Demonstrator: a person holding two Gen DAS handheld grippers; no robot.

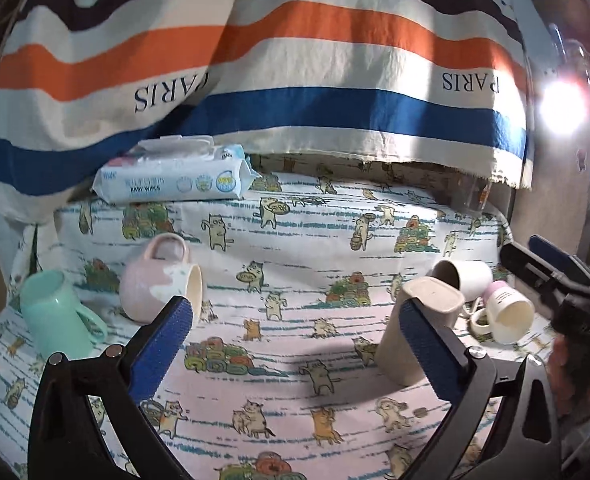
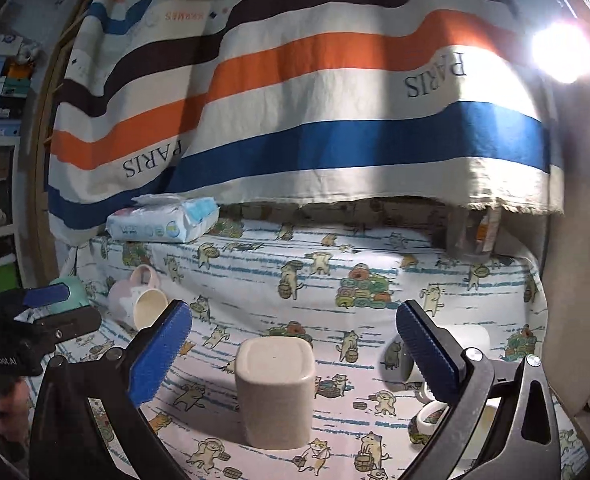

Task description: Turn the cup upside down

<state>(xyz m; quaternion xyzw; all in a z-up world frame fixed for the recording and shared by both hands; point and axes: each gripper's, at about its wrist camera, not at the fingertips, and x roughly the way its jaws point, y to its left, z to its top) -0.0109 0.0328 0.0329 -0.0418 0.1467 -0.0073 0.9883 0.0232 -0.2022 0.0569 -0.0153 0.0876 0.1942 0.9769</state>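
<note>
I read the flip as done for at least one cup, from how things lie. The table (image 2: pixel 475 280) under its cat-print cloth carries everything, with a striped PARIS blanket (image 2: pixel 315 132) hanging behind and a pack of baby wipes (image 1: pixel 175 178) at the back left. Main item: the beige cup (image 2: pixel 274 392) stands mouth-down, flat closed base up, square in front of my right gripper (image 2: pixel 295 356) — nothing touches it. That gripper's jaws are spread wide and empty, one either side of the cup's line but clear of it. My left gripper (image 1: pixel 295 344) is likewise wide and empty; from its wrist view the same beige cup (image 1: pixel 419 332) sits just behind the right-hand finger, and I can't tell whether they touch. What's left depends on whether the task means more than one cup: the mint green cup (image 1: pixel 57 312) at far left stands mouth-up, the pink mug (image 1: pixel 157 280) lies on its side near it, mouth facing the middle, and two small white cups (image 1: pixel 491 296) lie tipped over on the right beside a small tape roll (image 1: pixel 480 320). If only the beige cup counts, I'd call it complete — both claws just need to back away. If not, the mint cup looks the easiest next grab.
</note>
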